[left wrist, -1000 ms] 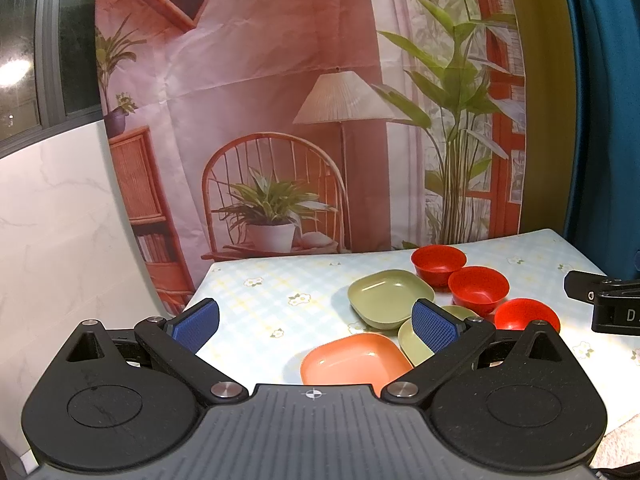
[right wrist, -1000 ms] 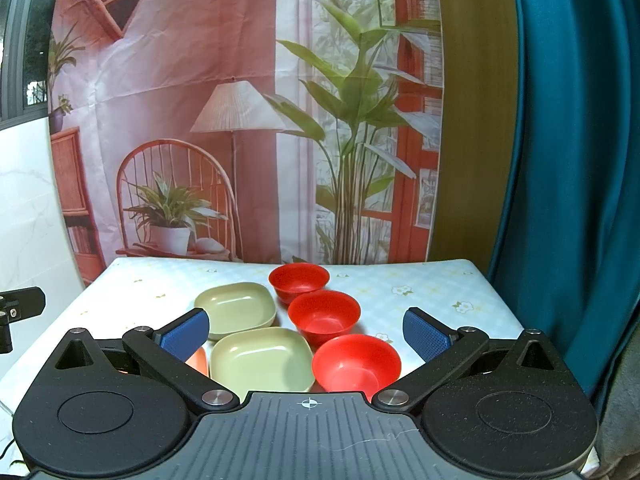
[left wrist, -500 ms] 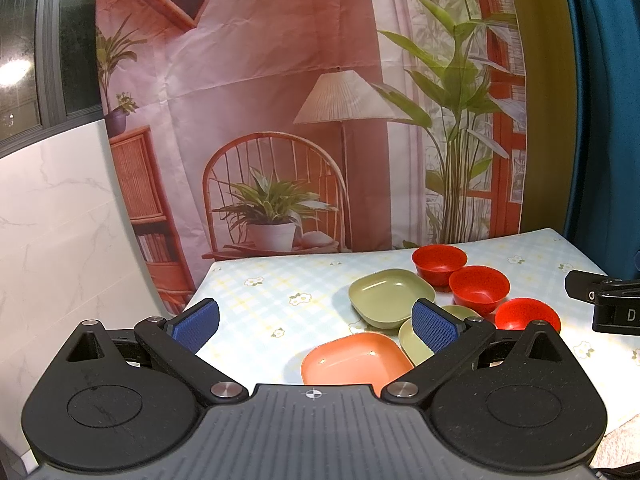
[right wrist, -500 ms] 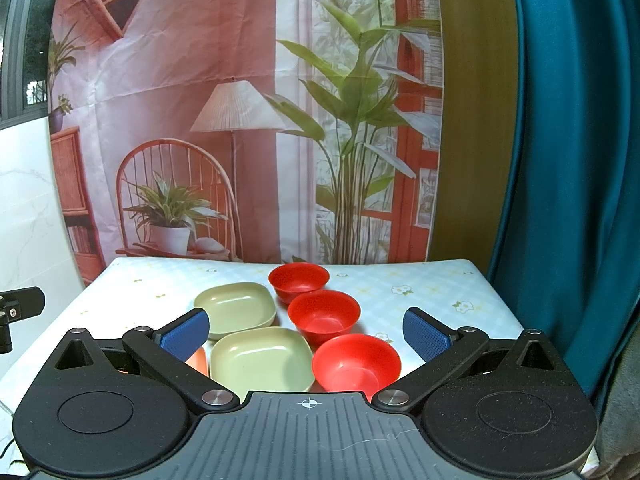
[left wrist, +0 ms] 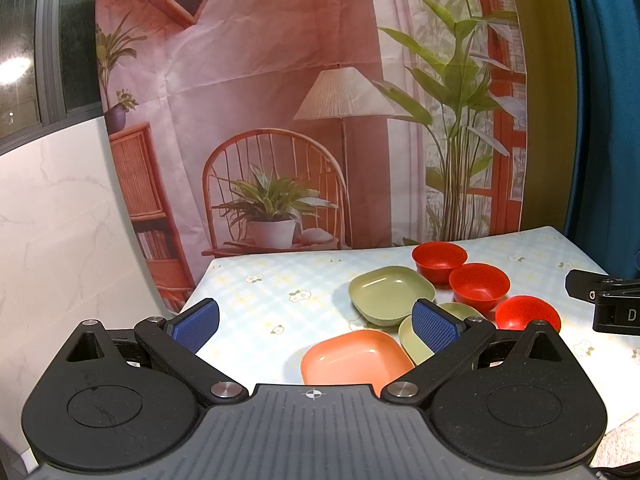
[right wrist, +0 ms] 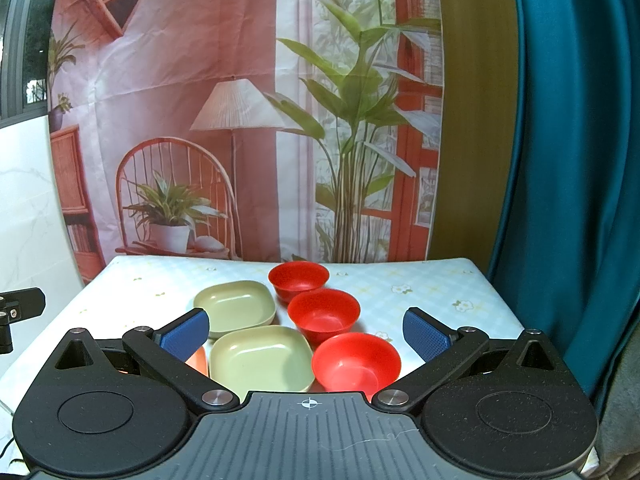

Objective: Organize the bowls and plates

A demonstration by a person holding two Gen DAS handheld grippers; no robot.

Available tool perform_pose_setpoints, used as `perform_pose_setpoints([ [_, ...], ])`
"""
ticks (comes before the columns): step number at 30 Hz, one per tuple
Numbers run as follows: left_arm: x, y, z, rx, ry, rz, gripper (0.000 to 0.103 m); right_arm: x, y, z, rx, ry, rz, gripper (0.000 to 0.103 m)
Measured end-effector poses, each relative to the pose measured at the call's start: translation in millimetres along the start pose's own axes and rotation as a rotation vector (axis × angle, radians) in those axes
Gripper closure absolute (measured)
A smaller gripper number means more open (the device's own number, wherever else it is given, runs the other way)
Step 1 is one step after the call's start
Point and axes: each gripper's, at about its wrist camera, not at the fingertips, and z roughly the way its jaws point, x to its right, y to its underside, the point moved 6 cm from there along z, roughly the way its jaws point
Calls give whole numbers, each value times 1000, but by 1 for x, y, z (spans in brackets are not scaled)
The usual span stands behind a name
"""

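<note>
Three red bowls stand in a row on the table: far (right wrist: 298, 280), middle (right wrist: 323, 314) and near (right wrist: 355, 362). Left of them lie two green square plates, far (right wrist: 235, 307) and near (right wrist: 261, 358), and an orange square plate (left wrist: 356, 357), which is mostly hidden behind a finger in the right wrist view. My left gripper (left wrist: 314, 322) is open and empty, above the table's front left, with the orange plate just ahead. My right gripper (right wrist: 306, 332) is open and empty, above the near green plate and near red bowl.
The table (right wrist: 432, 292) has a pale checked cloth with small flowers. A printed backdrop (right wrist: 240, 120) hangs behind it, a teal curtain (right wrist: 568, 160) at the right, a white marble wall (left wrist: 52, 220) at the left. The right gripper's body (left wrist: 604, 300) shows at the left view's right edge.
</note>
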Motion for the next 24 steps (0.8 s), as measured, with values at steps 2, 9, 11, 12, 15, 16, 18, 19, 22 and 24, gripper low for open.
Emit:
perform_pose_setpoints([
  [2,0,0,0,0,0,0,0,0,0,0,-1,0,1,0],
  [9,0,0,0,-1,0,0,0,0,0,1,-1,0,0,0],
  [11,0,0,0,-1,1,0,0,0,0,1,-1,1,1,0],
  [12,0,0,0,-1,1,0,0,0,0,1,-2,0,1,0],
  [15,0,0,0,-1,1,0,0,0,0,1,-2,0,0,0],
  [16,0,0,0,-2,1,0,0,0,1,1,-2,0,0,0],
  [18,0,0,0,-2,0,0,0,0,1,1,-2,1,1,0],
  [19,0,0,0,-2,0,0,0,0,1,1,-2,1,1,0],
  [22,0,2,0,-2,-1,0,0,0,1,1,-2,1,0,0],
  [24,0,3,0,-2,-1,-1,0,1,1,1,-2,1,0,0],
])
